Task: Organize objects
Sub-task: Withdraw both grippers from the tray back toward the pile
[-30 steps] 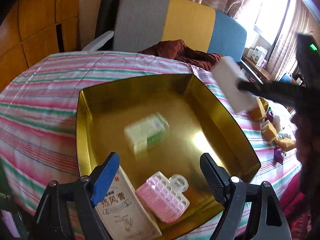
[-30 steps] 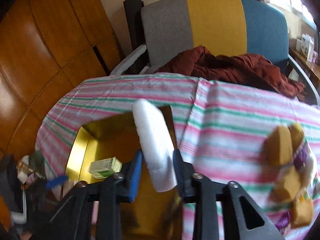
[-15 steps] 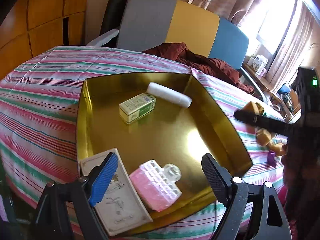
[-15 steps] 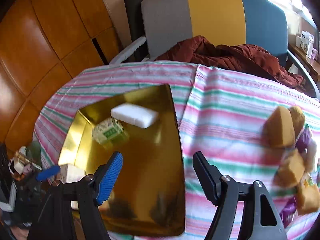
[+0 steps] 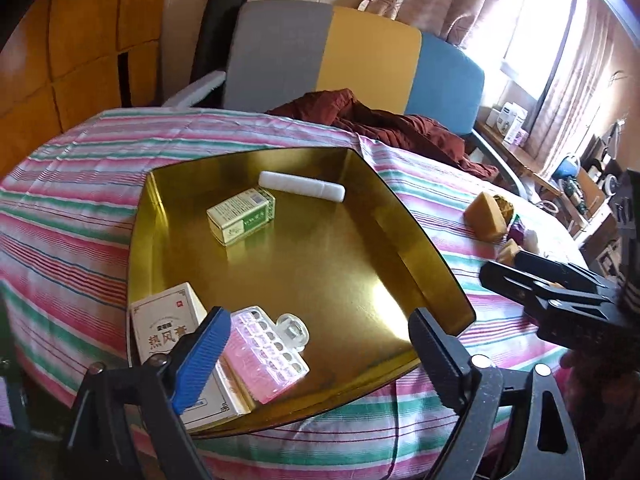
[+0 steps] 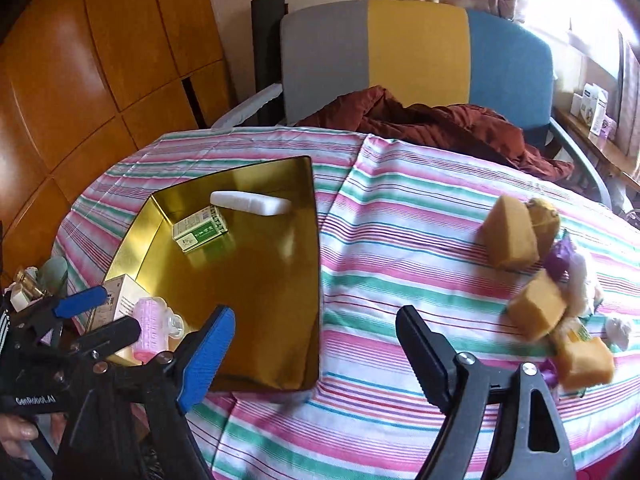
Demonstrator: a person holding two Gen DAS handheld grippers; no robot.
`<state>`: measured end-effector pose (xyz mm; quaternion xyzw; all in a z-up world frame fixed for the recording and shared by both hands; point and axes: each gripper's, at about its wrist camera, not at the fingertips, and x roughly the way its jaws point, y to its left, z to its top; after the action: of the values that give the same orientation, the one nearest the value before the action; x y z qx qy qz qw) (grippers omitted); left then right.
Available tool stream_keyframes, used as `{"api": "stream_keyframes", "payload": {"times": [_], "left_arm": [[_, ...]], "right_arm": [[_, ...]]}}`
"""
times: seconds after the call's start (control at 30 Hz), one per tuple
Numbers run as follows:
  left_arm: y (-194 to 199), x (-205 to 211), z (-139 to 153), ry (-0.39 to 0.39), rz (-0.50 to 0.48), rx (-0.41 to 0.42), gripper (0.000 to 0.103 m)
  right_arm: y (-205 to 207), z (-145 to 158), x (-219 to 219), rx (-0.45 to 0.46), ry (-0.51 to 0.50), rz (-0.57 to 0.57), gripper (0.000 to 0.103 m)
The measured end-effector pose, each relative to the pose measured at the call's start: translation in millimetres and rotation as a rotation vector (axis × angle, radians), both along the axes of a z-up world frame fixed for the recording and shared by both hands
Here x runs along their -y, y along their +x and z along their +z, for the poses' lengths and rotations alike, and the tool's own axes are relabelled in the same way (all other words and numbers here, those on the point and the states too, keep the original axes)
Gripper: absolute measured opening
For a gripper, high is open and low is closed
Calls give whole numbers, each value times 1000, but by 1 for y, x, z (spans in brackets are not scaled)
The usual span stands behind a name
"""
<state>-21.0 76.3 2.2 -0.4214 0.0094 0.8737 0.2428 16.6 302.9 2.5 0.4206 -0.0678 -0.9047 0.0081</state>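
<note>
A gold tray (image 5: 420, 256) (image 6: 276, 280) sits on the striped tablecloth. In it lie a white block (image 5: 302, 186) (image 6: 250, 203) at the far side, a green-and-white box (image 5: 242, 220) (image 6: 200, 234), a pink hair roller clip (image 5: 266, 358) (image 6: 150, 328) and a white box with red print (image 5: 168, 326) (image 6: 122, 296) at the near left corner. My left gripper (image 5: 320, 344) is open and empty above the tray's near edge. My right gripper (image 6: 316, 344) is open and empty above the tray's right edge. Yellow sponge pieces (image 6: 510, 238) (image 5: 484, 216) lie to the right.
Purple wrappers and white fluff (image 6: 572, 268) lie among the sponge pieces at the table's right. A grey, yellow and blue chair (image 6: 416, 52) with a dark red cloth (image 6: 432, 124) stands behind the table. Wooden panels (image 6: 80, 80) are on the left.
My right gripper opened and let the white block go into the tray's far side, then drew back towards the right. My left gripper stayed open near the tray's front.
</note>
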Motion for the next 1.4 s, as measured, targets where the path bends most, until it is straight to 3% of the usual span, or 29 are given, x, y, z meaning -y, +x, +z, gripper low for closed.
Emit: {"api": "stream_keyframes", "payload": {"times": [0.3, 1.0, 1.4], "left_arm": [[11, -1, 1, -74, 49, -51, 97], [22, -17, -8, -101, 5, -47, 97], [21, -26, -8, -95, -15, -40, 97]], "right_arm": [[14, -5, -8, 10, -3, -25, 84], [26, 0, -22, -4, 47, -65, 85], [46, 2, -87, 4, 53, -215, 85]]}}
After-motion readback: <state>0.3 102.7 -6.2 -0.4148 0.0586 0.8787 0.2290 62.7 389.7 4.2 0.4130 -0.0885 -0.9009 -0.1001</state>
